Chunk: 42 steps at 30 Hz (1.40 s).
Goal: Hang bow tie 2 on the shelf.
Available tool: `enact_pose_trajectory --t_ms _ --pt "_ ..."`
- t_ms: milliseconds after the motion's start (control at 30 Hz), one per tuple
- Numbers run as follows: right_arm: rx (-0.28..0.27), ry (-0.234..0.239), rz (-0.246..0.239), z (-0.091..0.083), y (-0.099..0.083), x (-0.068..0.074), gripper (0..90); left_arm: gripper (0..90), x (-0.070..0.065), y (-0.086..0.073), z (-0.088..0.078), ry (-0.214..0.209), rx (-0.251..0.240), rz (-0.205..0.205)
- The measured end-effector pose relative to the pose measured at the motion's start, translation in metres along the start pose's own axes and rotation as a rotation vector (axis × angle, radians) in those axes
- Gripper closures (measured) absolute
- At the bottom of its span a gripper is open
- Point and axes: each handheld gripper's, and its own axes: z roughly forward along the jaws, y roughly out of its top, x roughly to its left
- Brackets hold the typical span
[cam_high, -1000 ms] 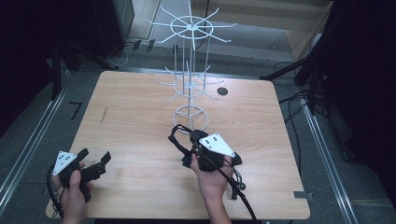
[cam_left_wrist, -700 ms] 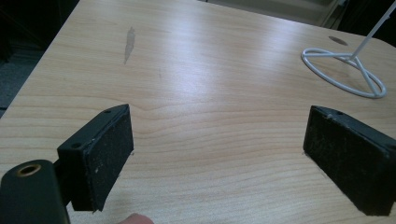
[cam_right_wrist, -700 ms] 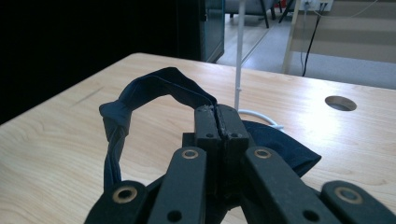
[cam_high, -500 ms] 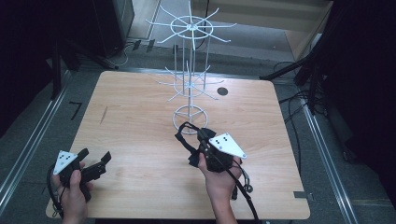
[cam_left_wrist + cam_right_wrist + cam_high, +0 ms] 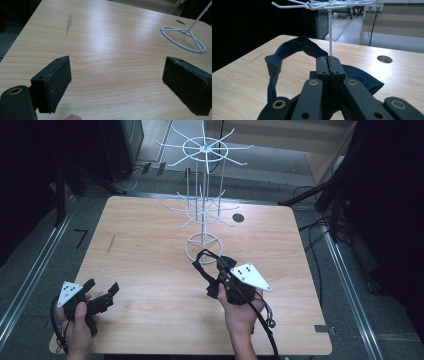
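Your right gripper (image 5: 329,61) has its 2 jaws clamped together on a dark blue cloth strap (image 5: 294,46), whose loop hangs out to their left. The white wire rack (image 5: 202,205) stands just beyond, hooks above the loop. Your left gripper (image 5: 120,82), jaws wide apart, rests well apart from both, near the table (image 5: 150,270) corner.

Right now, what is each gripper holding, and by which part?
The right gripper is shut on a dark blue cloth band, pinching its loop's edge. The left gripper holds nothing; its jaws stand open over the table.
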Motion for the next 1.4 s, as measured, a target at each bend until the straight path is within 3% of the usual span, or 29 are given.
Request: enact_pose_trajectory --t_ms 567,1400 --pt "-0.049 -0.008 0.005 -0.007 0.012 -0.004 90.0 9.3 0.0 0.0 0.0 0.001 0.001 -0.001" --pt "-0.088 0.014 0.009 -0.004 0.031 0.002 90.0 9.3 0.0 0.0 0.0 0.0 0.001 -0.001"
